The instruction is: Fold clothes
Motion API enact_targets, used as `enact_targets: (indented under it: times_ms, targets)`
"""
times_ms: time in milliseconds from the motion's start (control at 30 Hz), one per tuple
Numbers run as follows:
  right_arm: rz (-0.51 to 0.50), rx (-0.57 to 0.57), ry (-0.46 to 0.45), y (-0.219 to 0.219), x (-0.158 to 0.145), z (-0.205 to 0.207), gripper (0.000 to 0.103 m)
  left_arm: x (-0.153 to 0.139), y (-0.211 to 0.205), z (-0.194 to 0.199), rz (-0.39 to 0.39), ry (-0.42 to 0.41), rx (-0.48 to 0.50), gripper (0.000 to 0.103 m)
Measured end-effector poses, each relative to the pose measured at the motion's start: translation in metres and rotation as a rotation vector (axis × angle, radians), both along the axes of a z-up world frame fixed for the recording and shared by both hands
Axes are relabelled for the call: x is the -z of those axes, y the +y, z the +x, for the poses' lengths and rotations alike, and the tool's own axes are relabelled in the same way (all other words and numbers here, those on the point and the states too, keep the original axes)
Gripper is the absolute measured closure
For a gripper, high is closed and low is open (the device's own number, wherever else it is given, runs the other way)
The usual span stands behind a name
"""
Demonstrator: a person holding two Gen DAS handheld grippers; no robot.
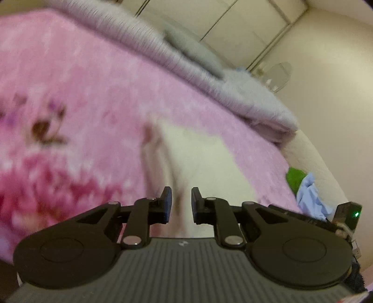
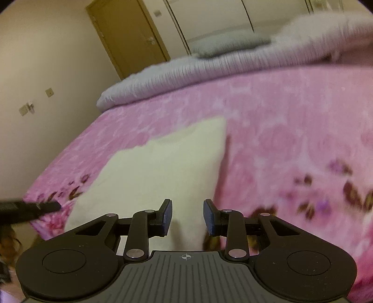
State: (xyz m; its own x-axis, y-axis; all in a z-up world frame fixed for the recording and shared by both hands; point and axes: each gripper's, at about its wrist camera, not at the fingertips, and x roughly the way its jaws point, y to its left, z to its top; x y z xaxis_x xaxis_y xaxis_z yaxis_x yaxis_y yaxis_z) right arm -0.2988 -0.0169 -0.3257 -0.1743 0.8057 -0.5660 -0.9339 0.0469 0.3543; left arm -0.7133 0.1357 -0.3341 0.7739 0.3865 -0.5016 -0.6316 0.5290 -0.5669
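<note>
A cream-white folded garment (image 1: 198, 158) lies flat on the pink flowered blanket (image 1: 81, 93) of a bed. It also shows in the right wrist view (image 2: 163, 167) as a rough rectangle. My left gripper (image 1: 181, 205) is open and empty, hovering over the garment's near edge. My right gripper (image 2: 187, 216) is open and empty, over the garment's near right corner. The tip of the left gripper (image 2: 30, 208) shows at the left edge of the right wrist view. Both views are blurred.
A grey-white rolled quilt (image 1: 163, 53) and a grey pillow (image 2: 228, 45) lie along the far side of the bed. Green and light blue clothes (image 1: 305, 186) lie beyond the bed's right edge. A wooden door (image 2: 130, 35) and wardrobe doors (image 1: 221, 21) stand behind.
</note>
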Motion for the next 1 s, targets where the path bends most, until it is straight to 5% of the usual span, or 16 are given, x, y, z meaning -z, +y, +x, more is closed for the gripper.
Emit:
enact_targets:
  times_ms: [200, 267, 333, 433, 567, 733, 767, 833, 1000]
  targets:
    - [-0.003, -0.063, -0.107, 0.01, 0.009, -0.022, 0.071, 0.002, -0.009, 0.07, 0.118, 0.188, 0.155, 0.09]
    - [-0.048, -0.061, -0.122, 0.017, 0.026, -0.021, 0.071, 0.018, -0.007, 0.078, 0.111, 0.231, 0.108, 0.09]
    - [-0.049, -0.037, -0.033, 0.017, 0.036, -0.008, 0.071, 0.026, -0.006, 0.08, 0.091, 0.23, 0.059, 0.09]
    - [-0.079, 0.005, 0.079, 0.013, 0.035, 0.009, 0.07, 0.017, -0.011, 0.088, 0.076, 0.284, 0.01, 0.09]
    - [-0.089, 0.03, 0.085, -0.005, 0.019, 0.008, 0.07, -0.002, -0.026, 0.096, 0.066, 0.37, -0.046, 0.089]
    - [-0.123, 0.051, 0.095, -0.025, 0.007, 0.0, 0.07, -0.018, -0.056, 0.102, 0.117, 0.475, -0.06, 0.071]
    - [-0.122, 0.055, 0.087, -0.028, 0.004, -0.003, 0.068, -0.019, -0.061, 0.102, 0.122, 0.489, -0.063, 0.071]
    - [-0.112, 0.072, 0.076, -0.034, 0.001, -0.008, 0.034, -0.021, -0.07, 0.1, 0.127, 0.507, -0.067, 0.071]
    - [-0.069, 0.077, 0.068, -0.05, -0.012, -0.018, 0.032, -0.025, -0.094, 0.092, 0.149, 0.543, -0.078, 0.071]
